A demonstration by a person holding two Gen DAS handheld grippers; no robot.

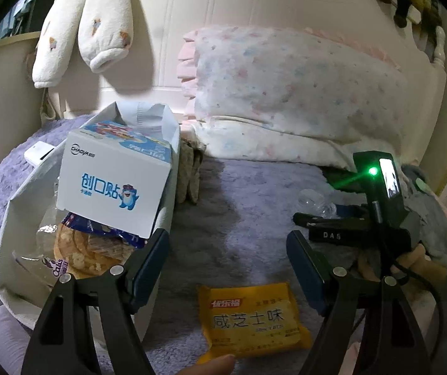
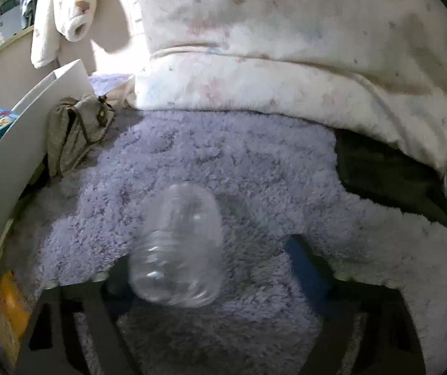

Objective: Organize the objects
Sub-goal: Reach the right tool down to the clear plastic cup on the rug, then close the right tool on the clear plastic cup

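My left gripper is open and empty above a purple fuzzy blanket. A yellow biscuit packet lies on the blanket just below and between its fingers. To the left a white bag holds a white plaster box and a clear packet of round crackers. My right gripper is open, low over the blanket, with a clear plastic bottle lying between its fingers, close to the left one; the view is blurred. That gripper shows at the right of the left wrist view.
A floral pillow and quilt lie at the back against a white headboard. A small khaki pouch sits beside the bag. A dark cloth lies under the quilt's edge at the right. Cream pyjama sleeves hang at the upper left.
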